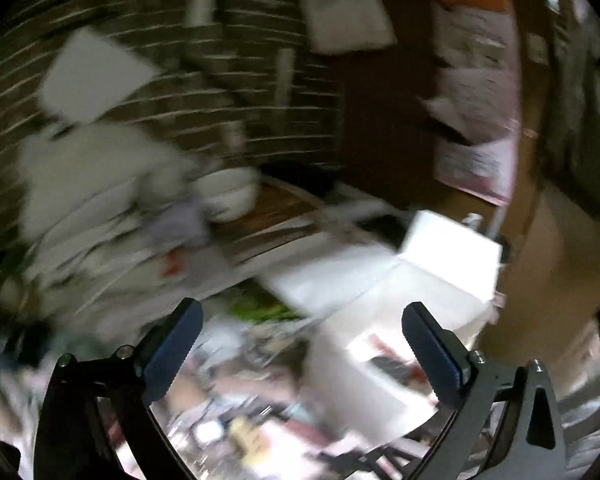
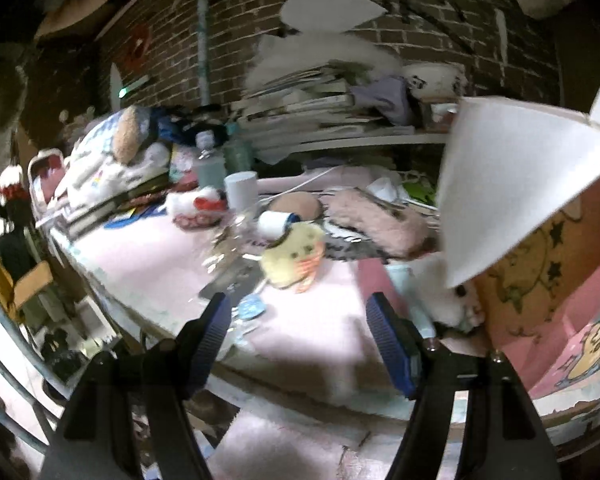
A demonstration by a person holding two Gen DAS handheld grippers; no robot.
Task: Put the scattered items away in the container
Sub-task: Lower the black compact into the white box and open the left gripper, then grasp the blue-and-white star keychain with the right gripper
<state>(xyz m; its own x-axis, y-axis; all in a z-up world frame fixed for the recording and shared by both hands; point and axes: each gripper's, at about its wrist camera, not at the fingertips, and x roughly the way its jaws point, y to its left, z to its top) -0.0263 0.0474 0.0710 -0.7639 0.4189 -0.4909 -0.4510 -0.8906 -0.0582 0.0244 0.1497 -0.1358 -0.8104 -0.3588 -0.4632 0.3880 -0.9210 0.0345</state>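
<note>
Brick wall backs a cluttered pink-covered desk [image 2: 148,256]. At twelve o'clock from the right gripper [image 2: 300,320], fingers spread and empty, lies a yellow plush toy [image 2: 292,256]: soft, light, best pinched across its body. The box [image 2: 540,264] stands at three o'clock. The left gripper [image 1: 300,340] is spread wide, empty.

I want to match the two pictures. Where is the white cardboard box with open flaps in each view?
Left wrist view: the white cardboard box with open flaps sits right of centre, beyond the right finger of the open left hand-held gripper, blurred.
Right wrist view: the same box fills the right edge, its white flap raised over a pink printed inside.
Shared landmark: the dark brick wall behind the table.
</note>
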